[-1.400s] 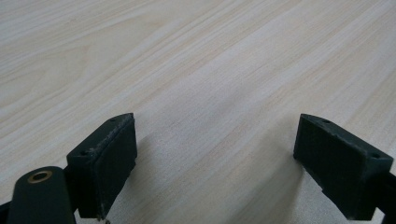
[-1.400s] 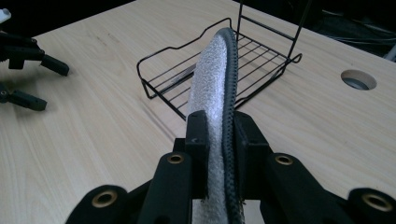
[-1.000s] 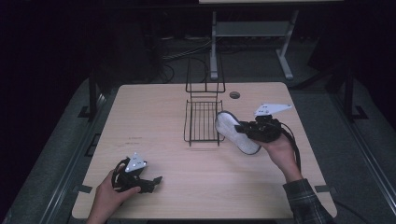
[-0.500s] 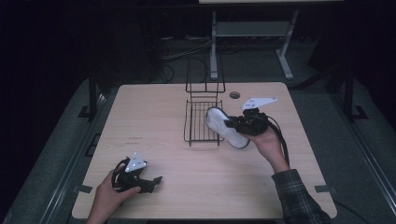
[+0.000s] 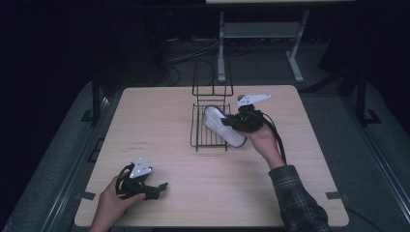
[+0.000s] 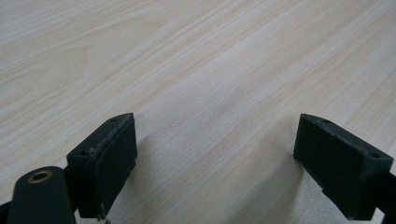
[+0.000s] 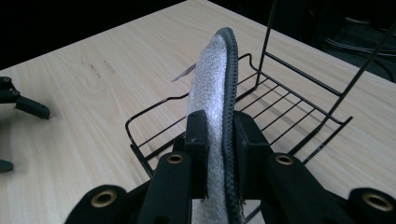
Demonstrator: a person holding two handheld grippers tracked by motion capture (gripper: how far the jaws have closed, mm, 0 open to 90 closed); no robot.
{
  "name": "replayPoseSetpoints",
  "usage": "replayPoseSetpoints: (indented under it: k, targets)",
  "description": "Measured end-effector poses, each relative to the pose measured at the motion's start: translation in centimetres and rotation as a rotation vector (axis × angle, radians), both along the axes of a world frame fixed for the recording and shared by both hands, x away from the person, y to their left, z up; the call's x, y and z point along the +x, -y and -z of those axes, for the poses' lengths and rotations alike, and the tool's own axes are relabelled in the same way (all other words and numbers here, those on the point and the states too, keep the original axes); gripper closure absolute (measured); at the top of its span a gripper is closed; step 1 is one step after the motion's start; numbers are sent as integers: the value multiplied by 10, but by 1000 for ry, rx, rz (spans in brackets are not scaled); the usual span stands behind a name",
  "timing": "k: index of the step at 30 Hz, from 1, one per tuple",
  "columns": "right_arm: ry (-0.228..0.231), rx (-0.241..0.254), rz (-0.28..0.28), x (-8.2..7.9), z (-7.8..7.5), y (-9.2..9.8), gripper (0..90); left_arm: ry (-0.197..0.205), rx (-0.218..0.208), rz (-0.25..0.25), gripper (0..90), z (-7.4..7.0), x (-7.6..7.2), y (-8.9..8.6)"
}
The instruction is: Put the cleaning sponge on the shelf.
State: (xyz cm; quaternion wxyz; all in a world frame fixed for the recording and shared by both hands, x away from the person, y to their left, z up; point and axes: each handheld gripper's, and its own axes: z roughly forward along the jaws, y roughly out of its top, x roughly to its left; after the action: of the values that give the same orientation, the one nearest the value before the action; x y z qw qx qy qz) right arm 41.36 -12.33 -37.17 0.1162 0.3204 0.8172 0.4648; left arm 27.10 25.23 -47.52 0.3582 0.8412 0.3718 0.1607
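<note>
A white fuzzy slipper with a dark rubber sole hangs on edge over the black wire rack near the bench's far edge, pinched by the right hand-held gripper. The left hand-held gripper rests spread and empty near the bench's near left corner.

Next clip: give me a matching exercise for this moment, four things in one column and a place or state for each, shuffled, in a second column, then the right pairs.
Things:
1. left gripper
2. right gripper
3. wire rack
4. insole

Places or states:
A. black, standing at the middle of the table
B. jaws apart over bare wood, near the table's front edge
C. whitish with a dark rim, on edge over the rack
D. jaws clamped on a thin, flat thing

Pairs: 1-B, 2-D, 3-A, 4-C
</note>
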Motion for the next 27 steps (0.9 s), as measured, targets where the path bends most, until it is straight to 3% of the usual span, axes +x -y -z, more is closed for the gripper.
replayPoseSetpoints:
  k: [5,12,17,27]
  targets:
    - [8,0,-3,8,2,-7,778,1,-1,0,124,0,0,0]
    - [-23,5,-11,22,7,-24,777,0,-1,1,125,0,0,0]
    - [-14,-9,-15,29,11,-29,777,1,0,1,125,0,0,0]
    - [-53,-4,3,39,22,-35,765,1,0,1,125,0,0,0]
